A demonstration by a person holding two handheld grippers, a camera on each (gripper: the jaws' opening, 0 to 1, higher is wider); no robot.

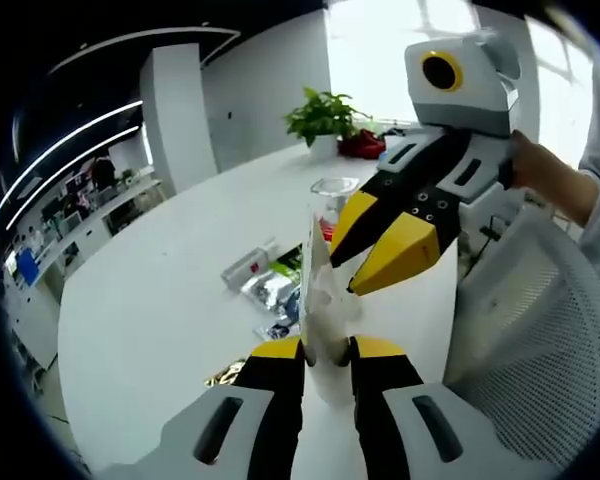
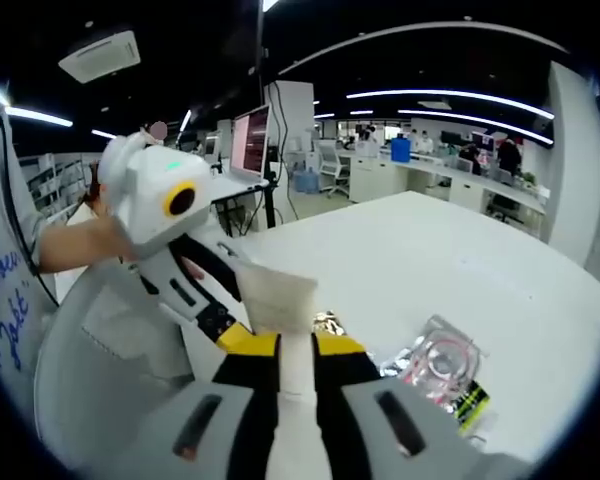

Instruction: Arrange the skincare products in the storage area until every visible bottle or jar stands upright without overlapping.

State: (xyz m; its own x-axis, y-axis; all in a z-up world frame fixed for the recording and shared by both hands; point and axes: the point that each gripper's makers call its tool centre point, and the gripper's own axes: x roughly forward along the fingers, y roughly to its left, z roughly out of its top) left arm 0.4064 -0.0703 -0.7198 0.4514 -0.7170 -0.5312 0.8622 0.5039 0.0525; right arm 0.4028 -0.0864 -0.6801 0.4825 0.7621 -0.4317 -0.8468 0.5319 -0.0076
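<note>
The left gripper pinches a white packet at the frame's bottom middle. The right gripper pinches it too, above the white table.

White table bears foil sachets, a clear container.

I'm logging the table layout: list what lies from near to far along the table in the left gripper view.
Left gripper with its fingers shut on the white sachet → silver foil packets → small white bottle lying on its side → clear glass jar → potted green plant at the far end.
</note>
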